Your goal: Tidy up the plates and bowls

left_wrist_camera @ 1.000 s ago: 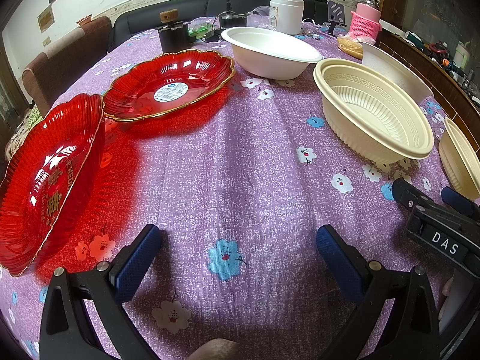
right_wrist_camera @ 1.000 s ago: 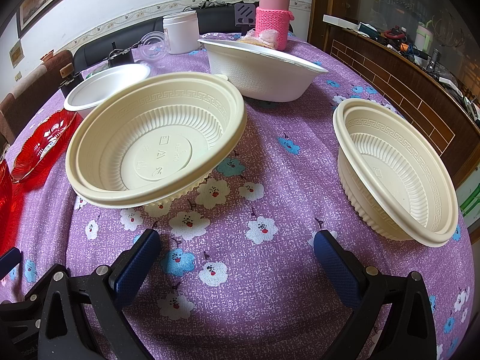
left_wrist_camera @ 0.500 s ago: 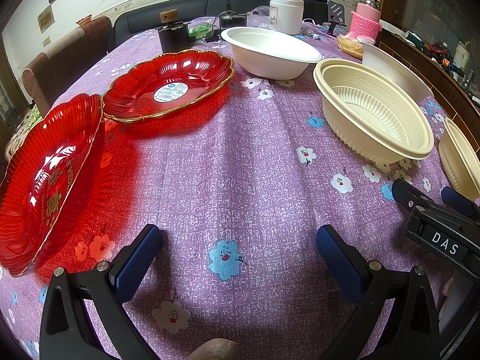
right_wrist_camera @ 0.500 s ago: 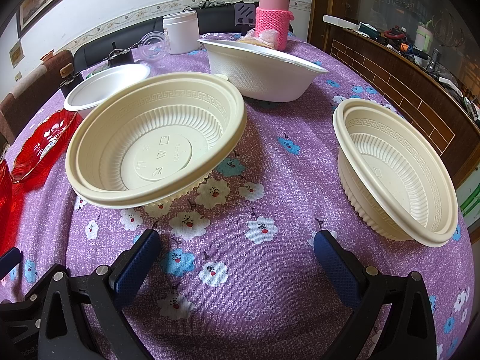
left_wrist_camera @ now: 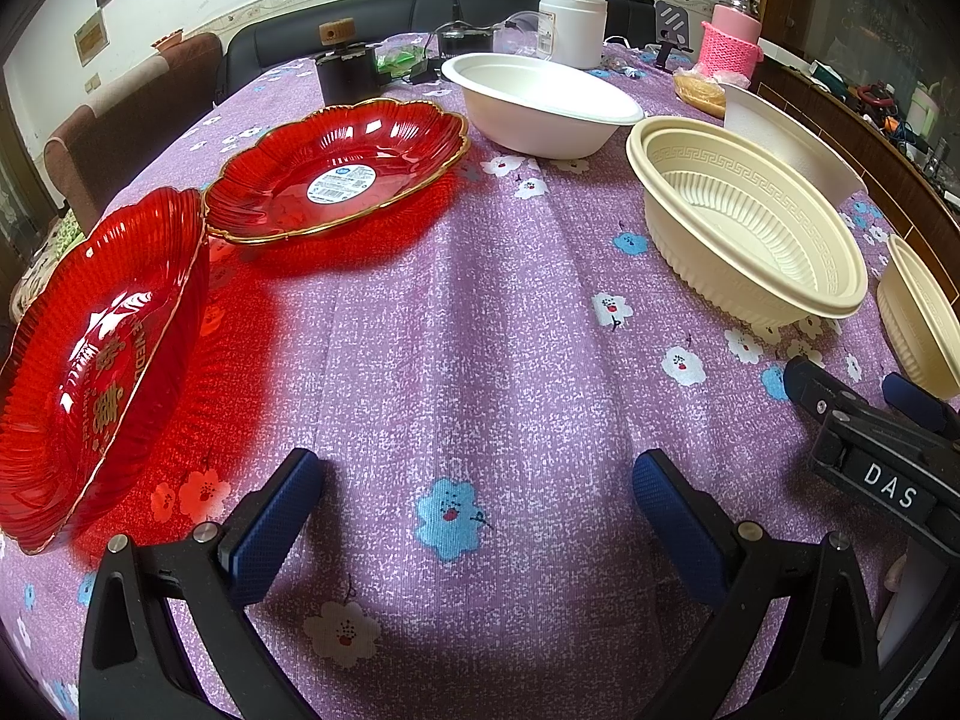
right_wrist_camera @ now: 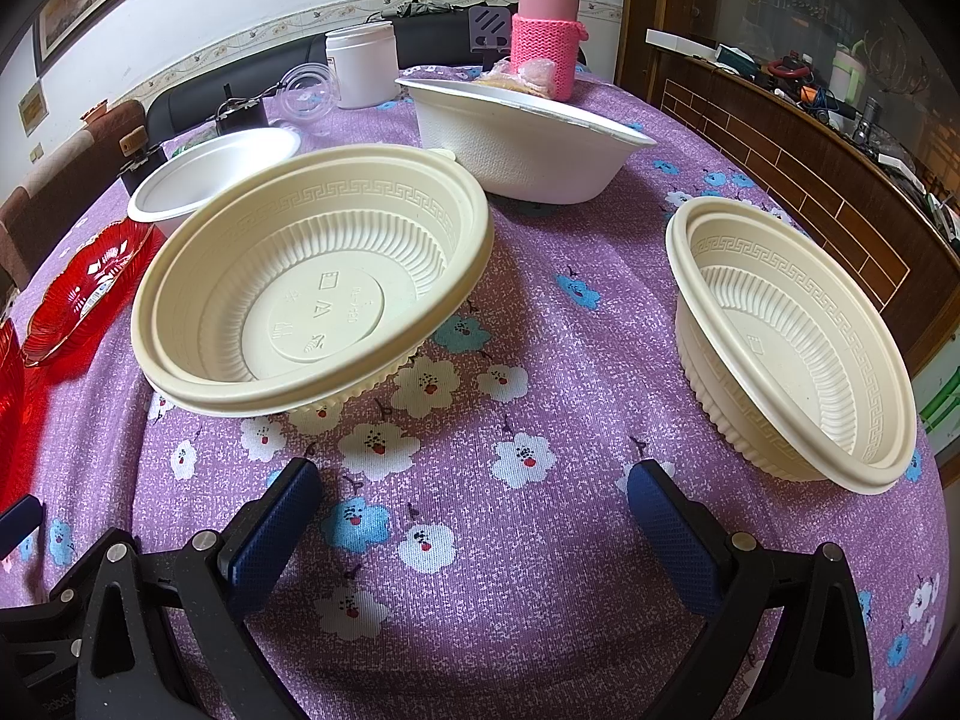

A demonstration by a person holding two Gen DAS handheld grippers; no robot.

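Note:
Two red plates lie on the purple flowered tablecloth: a ribbed one (left_wrist_camera: 90,354) at the near left and a scalloped gold-rimmed one (left_wrist_camera: 339,171) behind it. A cream ribbed bowl (right_wrist_camera: 312,282) sits mid-table, also in the left wrist view (left_wrist_camera: 750,222). A second cream bowl (right_wrist_camera: 792,348) sits at the right. Two white bowls stand behind, one far left (right_wrist_camera: 210,171) and one in the middle (right_wrist_camera: 522,138). My left gripper (left_wrist_camera: 477,516) is open and empty above the cloth. My right gripper (right_wrist_camera: 474,522) is open and empty, in front of the cream bowls.
A pink-sleeved flask (right_wrist_camera: 549,30), a white jar (right_wrist_camera: 363,63), a clear lid (right_wrist_camera: 306,90) and dark gadgets (left_wrist_camera: 345,69) stand at the table's far side. A brown chair (left_wrist_camera: 126,114) is at the left. A wooden sideboard (right_wrist_camera: 810,180) runs along the right.

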